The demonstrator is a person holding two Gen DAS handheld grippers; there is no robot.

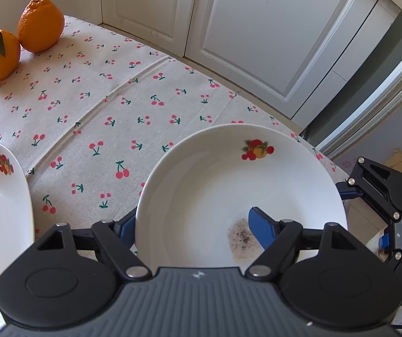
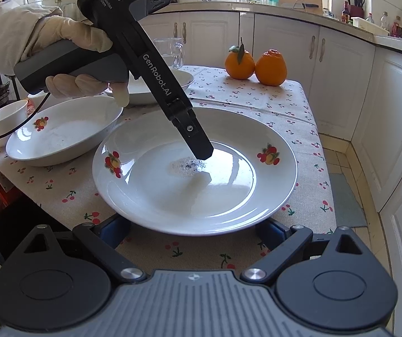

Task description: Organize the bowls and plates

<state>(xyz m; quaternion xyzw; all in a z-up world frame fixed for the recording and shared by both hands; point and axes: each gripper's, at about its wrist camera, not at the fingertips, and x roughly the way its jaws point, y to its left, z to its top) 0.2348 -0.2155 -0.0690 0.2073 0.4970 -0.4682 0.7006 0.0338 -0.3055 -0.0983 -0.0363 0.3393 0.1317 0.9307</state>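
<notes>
A gloved hand (image 2: 74,64) is gripping the handle of the left gripper (image 1: 198,224), angling it steeply down onto the plate (image 2: 195,174) that is lying near the cherry-print tablecloth's (image 1: 102,98) edge. Its blue fingers (image 1: 262,229) are pinching the plate's rim, one inside by a dark speckled smudge (image 1: 241,237), one outside. The right gripper (image 2: 192,231) is sitting low at the plate's near edge, jaws spread wide with its fingers tucked under the rim. A bowl (image 2: 63,132) is sitting just beside the plate.
</notes>
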